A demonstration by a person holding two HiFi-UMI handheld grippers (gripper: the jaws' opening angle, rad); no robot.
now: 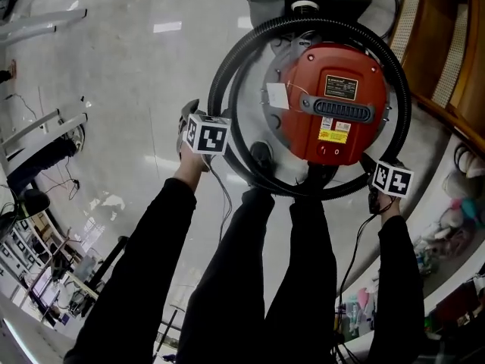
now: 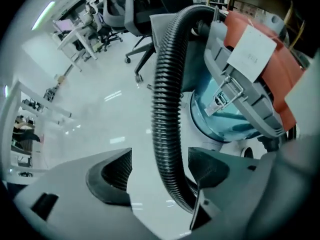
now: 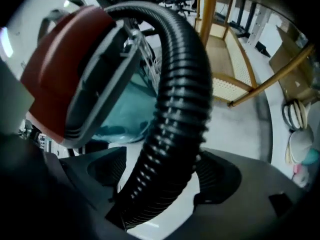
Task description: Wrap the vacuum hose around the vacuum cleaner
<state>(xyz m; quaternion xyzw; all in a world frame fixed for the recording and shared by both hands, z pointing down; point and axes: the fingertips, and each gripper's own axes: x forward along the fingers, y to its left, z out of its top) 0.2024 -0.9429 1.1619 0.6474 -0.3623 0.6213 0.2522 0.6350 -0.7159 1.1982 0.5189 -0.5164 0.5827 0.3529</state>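
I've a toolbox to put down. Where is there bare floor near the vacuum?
Bare floor lies left of the hose, reaching out to the desk frames at the far left. It is crowded on the right, where the bench stands close to the hose, and below the vacuum, where the person's legs stand.

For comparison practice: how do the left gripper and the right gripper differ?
The left gripper is at the vacuum cleaner's left, the right gripper at its right. The hose sits nearer one jaw of the left gripper but fills more of the right gripper's gap. Both have open jaws around the hose.
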